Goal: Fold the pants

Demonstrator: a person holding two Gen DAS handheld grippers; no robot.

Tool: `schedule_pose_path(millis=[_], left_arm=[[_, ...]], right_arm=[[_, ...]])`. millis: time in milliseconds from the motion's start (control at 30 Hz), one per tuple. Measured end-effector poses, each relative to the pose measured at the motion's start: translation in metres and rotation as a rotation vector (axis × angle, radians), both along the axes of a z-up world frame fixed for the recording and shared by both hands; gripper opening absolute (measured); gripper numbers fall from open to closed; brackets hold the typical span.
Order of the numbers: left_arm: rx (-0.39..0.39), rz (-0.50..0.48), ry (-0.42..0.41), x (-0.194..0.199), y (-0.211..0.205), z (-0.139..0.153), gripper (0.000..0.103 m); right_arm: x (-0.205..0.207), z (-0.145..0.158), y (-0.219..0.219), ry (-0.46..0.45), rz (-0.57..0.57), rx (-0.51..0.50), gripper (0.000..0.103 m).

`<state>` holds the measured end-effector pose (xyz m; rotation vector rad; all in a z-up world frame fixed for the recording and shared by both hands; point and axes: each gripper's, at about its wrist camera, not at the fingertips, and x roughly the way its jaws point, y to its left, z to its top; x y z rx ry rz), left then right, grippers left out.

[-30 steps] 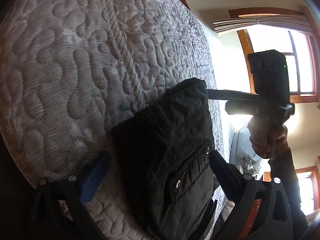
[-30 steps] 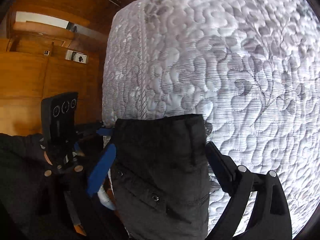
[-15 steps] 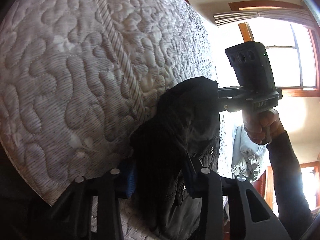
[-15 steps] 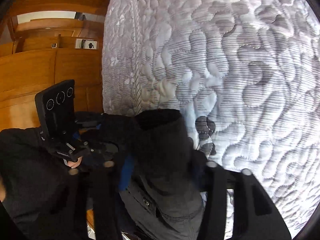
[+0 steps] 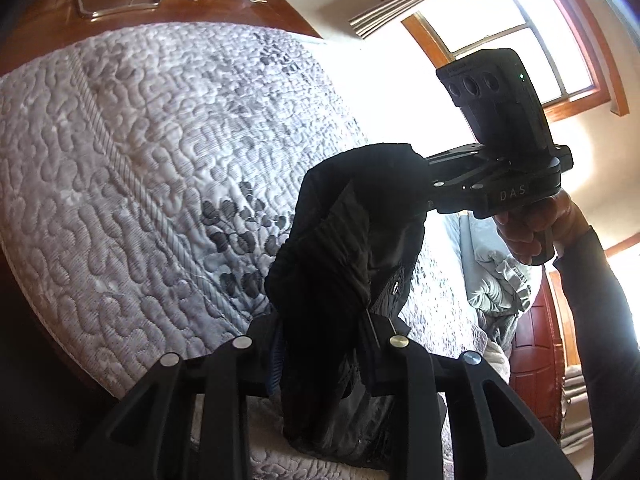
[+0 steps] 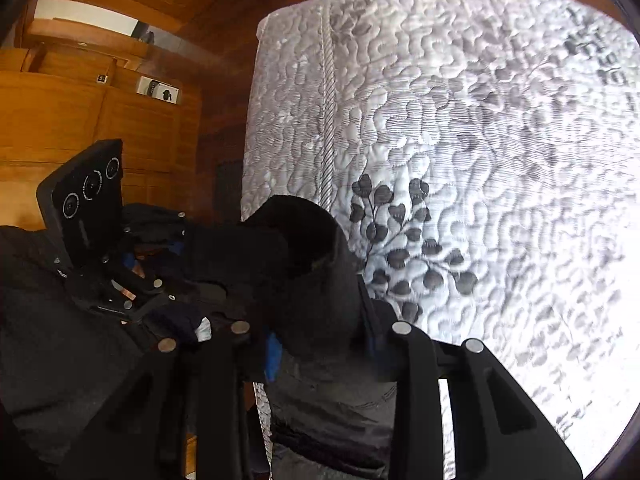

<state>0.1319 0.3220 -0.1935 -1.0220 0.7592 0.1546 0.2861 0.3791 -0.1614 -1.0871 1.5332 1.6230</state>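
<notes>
My left fingers (image 5: 326, 354) and right fingers (image 6: 320, 344) have just been closing, and both now pinch bunched cloth at one end of the black pants (image 5: 352, 240), which hang between them just above the quilted mattress (image 5: 140, 168), the rest trailing off its near edge. The cloth looks soft, limp and fairly light, maybe a little slick, with snaps and pockets adding bulk. I judge the thick hem band the safest hold, one corner in each hand.
</notes>
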Motion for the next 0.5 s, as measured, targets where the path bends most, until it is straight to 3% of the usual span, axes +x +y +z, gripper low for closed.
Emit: schedule_pose_path(millis=[267, 500], left_arm=[[0.098, -0.086, -0.056, -0.013, -0.038, 0.053, 0.029], [0.189, -0.168, -0.070, -0.019, -0.083, 0.097, 0.029]], right_arm=[[-0.007, 0.070, -0.060, -0.139, -0.059, 0.089, 0.029], [-0.021, 0.106, -0.110, -0.219, -0.129, 0.158, 0.029]])
